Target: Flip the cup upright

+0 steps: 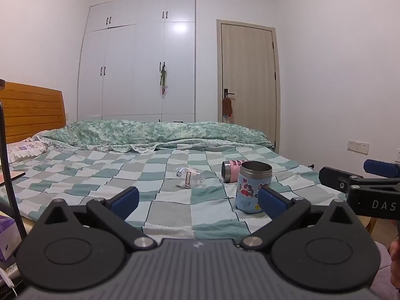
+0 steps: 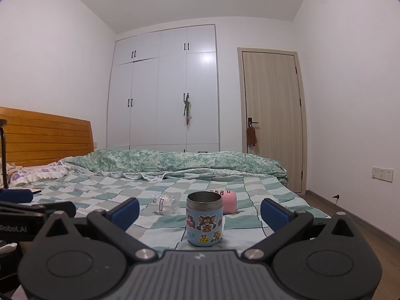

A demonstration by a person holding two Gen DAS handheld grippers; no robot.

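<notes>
A blue cartoon-print steel cup stands upright on the checked bedspread, mouth up. A pink steel cup lies on its side just behind it. A clear glass cup lies on its side to the left. My left gripper is open and empty, back from the cups; the blue cup is beside its right finger. My right gripper is open and empty, with the blue cup ahead between its fingers, apart from them. The right gripper also shows in the left wrist view.
A folded green quilt lies across the far side of the bed. A wooden headboard and pillow are at the left. A white wardrobe and a door stand behind. A bedside surface with a purple box is at lower left.
</notes>
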